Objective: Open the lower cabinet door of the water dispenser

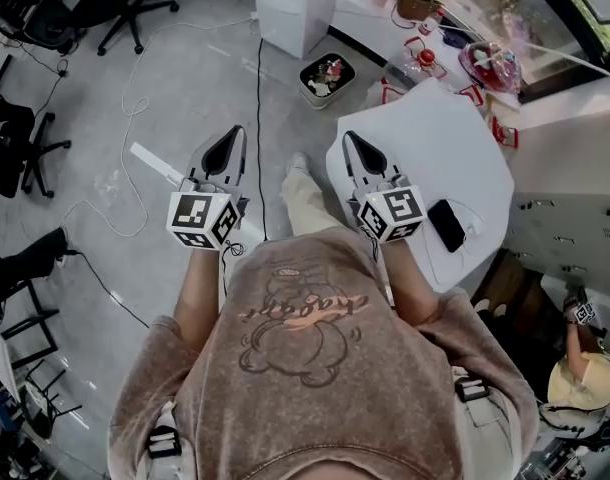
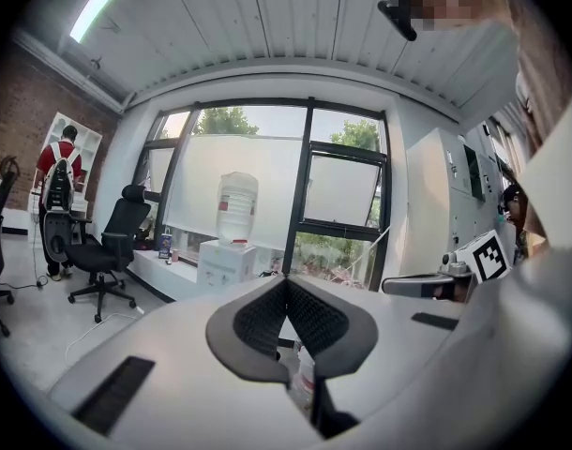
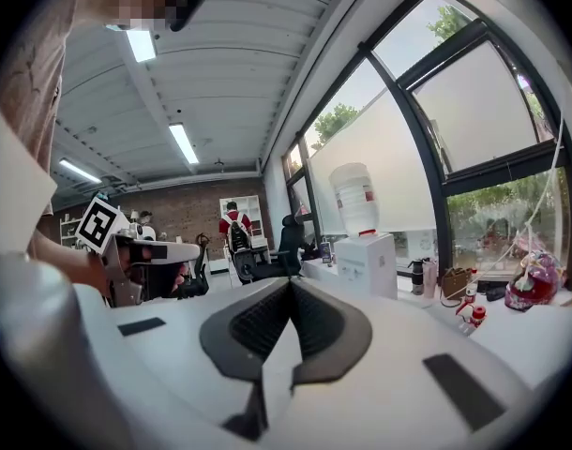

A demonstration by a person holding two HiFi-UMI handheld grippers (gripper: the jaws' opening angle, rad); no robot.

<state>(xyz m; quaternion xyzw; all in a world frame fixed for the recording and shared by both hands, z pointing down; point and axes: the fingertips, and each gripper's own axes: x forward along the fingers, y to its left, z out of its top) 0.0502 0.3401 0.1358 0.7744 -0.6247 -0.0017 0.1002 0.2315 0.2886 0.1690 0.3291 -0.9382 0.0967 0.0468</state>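
Head view showed left gripper (image 1: 232, 138) and right gripper (image 1: 351, 143) clenched, empty. Water dispenser (image 1: 297, 8) stood well beyond their fingertips; closing in first looked wisest.

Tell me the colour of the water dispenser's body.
White. The water dispenser is a plain white box, seen best in the right gripper view.

Water dispenser (image 2: 226, 262): white box body, upright. Clear inverted bottle (image 2: 236, 206) on top, also upright, red collar at neck. Stands against window wall (image 2: 347, 190), just beside low white bench (image 2: 169, 272), well ahead of me. Sits left of centre in left gripper view, right of centre in right gripper view (image 3: 368, 263). Front face flat white with small dark marks. I see no gap; lower cabinet door seam too small to tell.
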